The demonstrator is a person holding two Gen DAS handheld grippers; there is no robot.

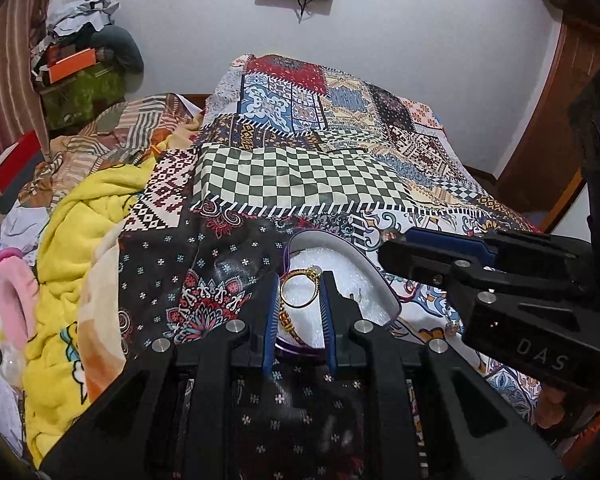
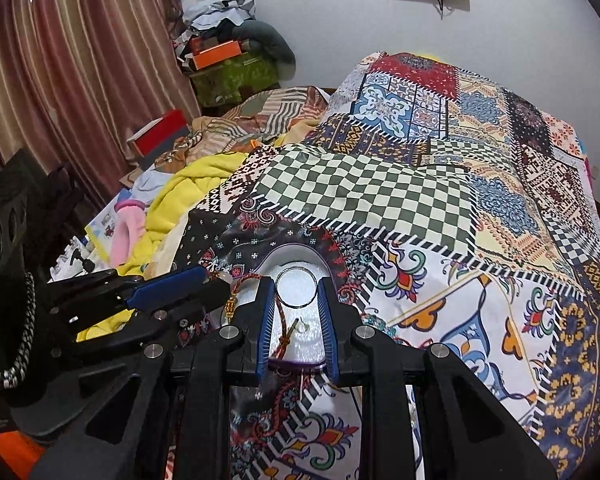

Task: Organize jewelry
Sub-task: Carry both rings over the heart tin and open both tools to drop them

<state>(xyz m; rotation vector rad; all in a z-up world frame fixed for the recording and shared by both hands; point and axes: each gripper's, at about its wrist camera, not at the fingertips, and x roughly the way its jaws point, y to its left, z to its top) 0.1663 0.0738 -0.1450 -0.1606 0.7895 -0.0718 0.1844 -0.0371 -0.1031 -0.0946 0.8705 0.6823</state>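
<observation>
Left tongs (image 1: pixel 298 280) clench gold ring (image 1: pixel 298 290); right tongs (image 2: pixel 296 292) seemingly clench silver ring (image 2: pixel 295 285).

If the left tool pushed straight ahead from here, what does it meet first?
Most likely nothing new: the left tool already grips the gold ring over the white-lined box. Further on lies the box's far rim, then patchwork bedspread; depth is uncertain.

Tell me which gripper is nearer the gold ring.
Left. The left gripper has the gold ring between its fingers; the right gripper sits off to its right, past the box rim.

Black grippers (image 1: pixel 300 280), blue ribbed pads (image 1: pixel 269 320), silver screws, "DAS" marking.
</observation>
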